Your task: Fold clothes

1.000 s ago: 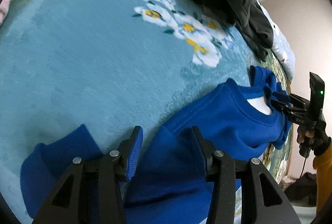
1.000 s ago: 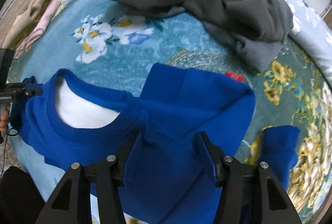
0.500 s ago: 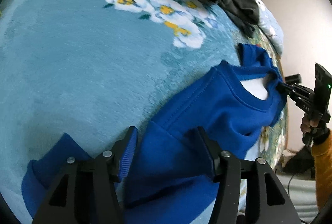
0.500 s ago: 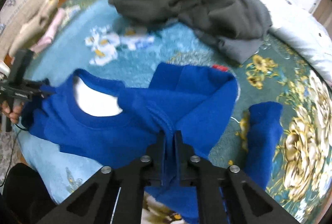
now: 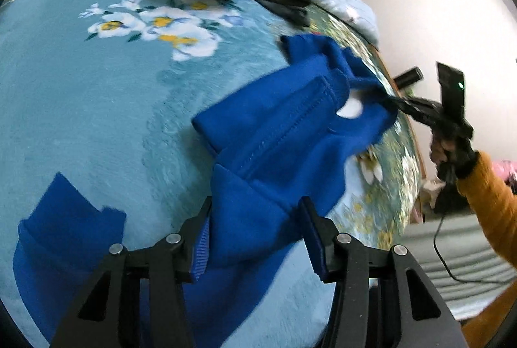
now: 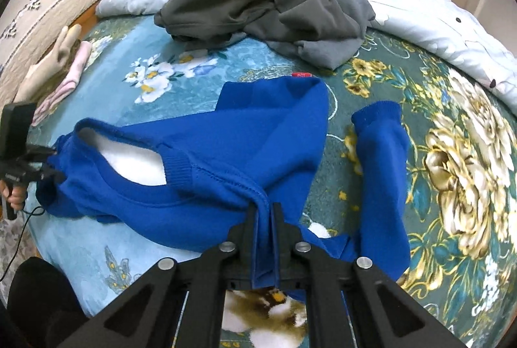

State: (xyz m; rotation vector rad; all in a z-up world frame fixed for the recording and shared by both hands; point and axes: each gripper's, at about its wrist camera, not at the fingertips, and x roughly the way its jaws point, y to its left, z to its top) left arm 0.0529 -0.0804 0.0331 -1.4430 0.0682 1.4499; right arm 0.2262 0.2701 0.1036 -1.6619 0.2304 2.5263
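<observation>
A blue sweatshirt (image 6: 242,135) lies face up on the floral bed cover, white lining showing in its neck hole. My right gripper (image 6: 265,215) is shut on a pinched ridge of its shoulder seam. In the left wrist view that gripper (image 5: 392,101) is seen gripping the far shoulder. My left gripper (image 5: 255,235) has a thick bunch of the other shoulder (image 5: 278,135) between its pads, and its jaws are closing. From the right wrist view the left gripper (image 6: 48,168) holds the cloth at the far left. One sleeve (image 6: 381,154) trails right and the other cuff (image 5: 64,219) lies left.
A heap of dark grey clothes (image 6: 268,2) sits at the back of the bed, against a pale quilt (image 6: 436,18). Pink and beige garments (image 6: 64,67) lie by the left edge. An orange sleeve (image 5: 491,202) and a cable hang past the bed's right edge.
My right gripper closed on the shoulder seam and rose with it. The left gripper rolled and lifted, and the sweatshirt's top edge now stretches between the two grippers.
</observation>
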